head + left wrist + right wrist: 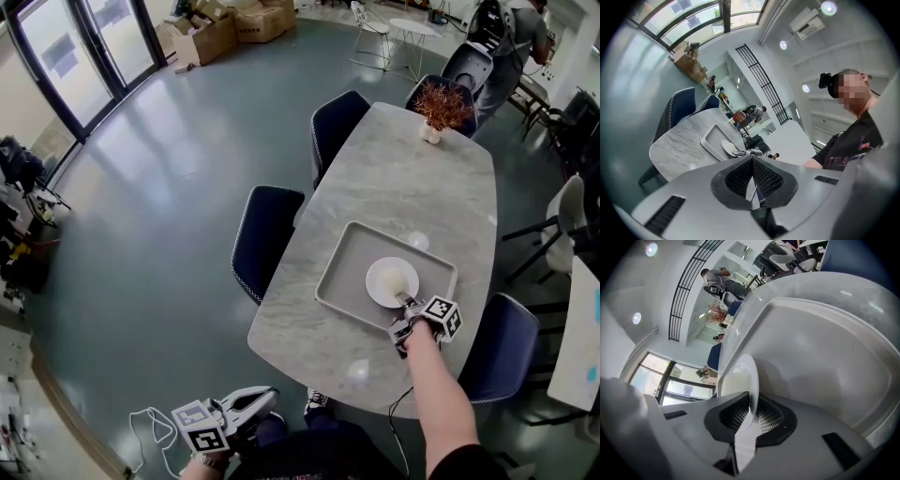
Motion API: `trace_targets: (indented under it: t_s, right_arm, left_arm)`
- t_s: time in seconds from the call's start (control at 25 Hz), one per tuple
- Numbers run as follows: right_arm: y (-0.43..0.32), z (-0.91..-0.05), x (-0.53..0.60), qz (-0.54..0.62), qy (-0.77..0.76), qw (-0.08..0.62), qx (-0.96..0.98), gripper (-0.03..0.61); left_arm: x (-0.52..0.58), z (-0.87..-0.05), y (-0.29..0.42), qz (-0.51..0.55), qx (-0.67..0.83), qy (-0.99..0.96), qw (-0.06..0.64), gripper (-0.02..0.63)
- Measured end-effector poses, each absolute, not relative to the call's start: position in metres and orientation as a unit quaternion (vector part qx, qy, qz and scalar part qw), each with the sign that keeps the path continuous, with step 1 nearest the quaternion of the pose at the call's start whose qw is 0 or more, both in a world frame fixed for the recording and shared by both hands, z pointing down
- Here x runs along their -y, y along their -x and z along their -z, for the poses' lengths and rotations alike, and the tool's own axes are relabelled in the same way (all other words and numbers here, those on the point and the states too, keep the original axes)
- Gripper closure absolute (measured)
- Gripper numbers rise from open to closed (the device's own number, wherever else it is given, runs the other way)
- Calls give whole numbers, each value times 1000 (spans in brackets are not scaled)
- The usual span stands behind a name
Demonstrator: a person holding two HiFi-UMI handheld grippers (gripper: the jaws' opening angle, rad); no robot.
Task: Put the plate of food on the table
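Note:
A white plate (391, 281) with pale food on it lies in a grey tray (342, 286) on the marble table (394, 178). My right gripper (405, 309) is at the plate's near rim. In the right gripper view its jaws are shut on the plate's edge (751, 390), over the tray's floor (820, 352). My left gripper (246, 405) hangs low beside my body, off the table's near left corner. In the left gripper view its jaws (752, 185) are shut with nothing between them, and the tray (710, 140) shows far off.
A small potted plant (438, 108) stands at the table's far end. Dark blue chairs (267, 239) line the left side, and another (497, 352) is at my right. Cardboard boxes (211, 33) sit by the far windows. A person (511, 42) stands beyond the table.

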State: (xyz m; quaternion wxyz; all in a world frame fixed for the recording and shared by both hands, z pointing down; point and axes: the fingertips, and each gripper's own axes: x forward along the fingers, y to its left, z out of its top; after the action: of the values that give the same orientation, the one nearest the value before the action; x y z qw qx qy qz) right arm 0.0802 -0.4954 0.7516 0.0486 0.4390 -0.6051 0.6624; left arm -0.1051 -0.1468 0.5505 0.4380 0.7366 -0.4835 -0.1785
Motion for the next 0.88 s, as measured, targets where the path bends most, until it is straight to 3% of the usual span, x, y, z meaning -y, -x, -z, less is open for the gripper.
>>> trace_targets:
  t_s: [0.4, 0.88]
  right_arm:
    - [-91, -756, 491, -621, -459, 154, 617, 500]
    - [-111, -750, 473, -611, -471, 170, 613, 482]
  left_arm:
    - [143, -549, 101, 187, 482, -735, 438, 609]
    - [134, -545, 100, 189, 478, -740, 434, 609]
